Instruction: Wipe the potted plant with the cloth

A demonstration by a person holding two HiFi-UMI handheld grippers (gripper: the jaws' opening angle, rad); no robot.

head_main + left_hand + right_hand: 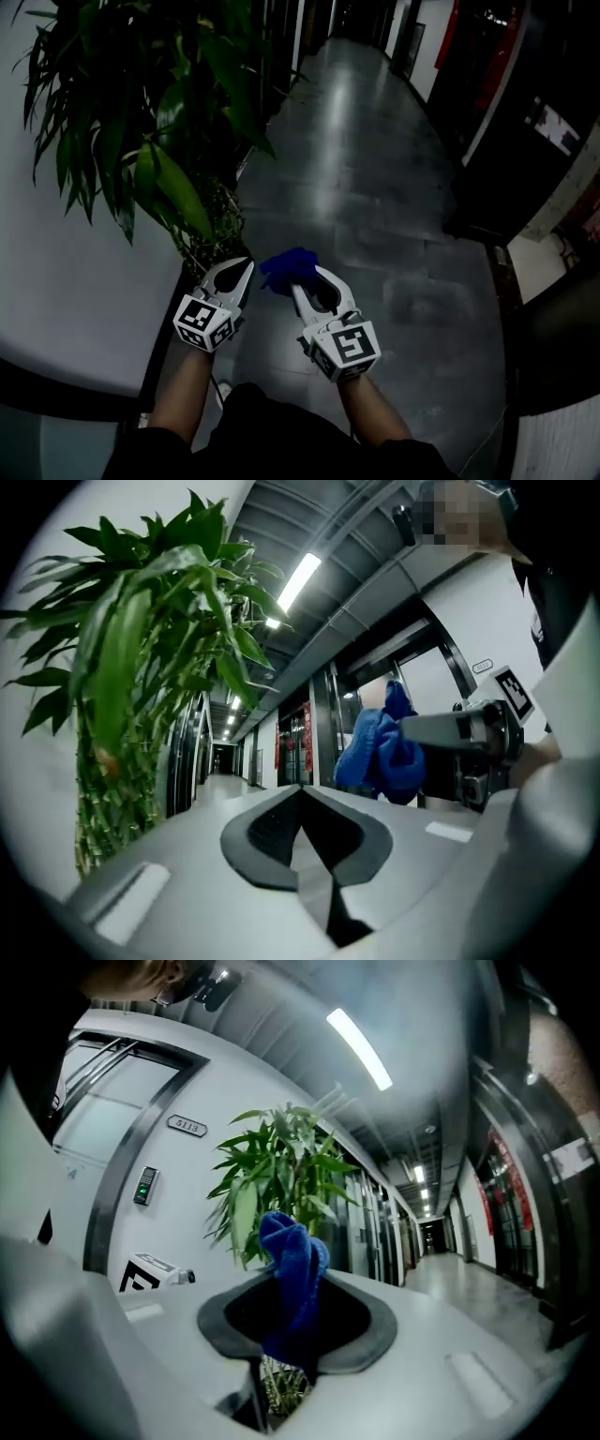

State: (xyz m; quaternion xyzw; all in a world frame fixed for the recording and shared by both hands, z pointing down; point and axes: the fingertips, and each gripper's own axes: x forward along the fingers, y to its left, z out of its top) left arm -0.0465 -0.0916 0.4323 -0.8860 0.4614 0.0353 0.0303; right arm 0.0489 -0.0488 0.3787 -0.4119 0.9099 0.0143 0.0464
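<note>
A tall bamboo-like potted plant [141, 122] with long green leaves stands against the white wall at the left; it also shows in the left gripper view as the plant [141, 649] and in the right gripper view as the plant [281, 1171]. My right gripper [298, 277] is shut on a bunched blue cloth [287, 267], seen as the cloth [292, 1283] between its jaws and as the cloth [380, 752] from the left. My left gripper [239, 267] is just left of the cloth, near the plant's lower stems, jaws shut and empty. The pot is hidden.
A long grey corridor floor [375, 169] runs ahead. The white wall [56, 281] is at the left, dark doorways and a red panel [487, 75] at the right. Ceiling strip lights [298, 578] show overhead.
</note>
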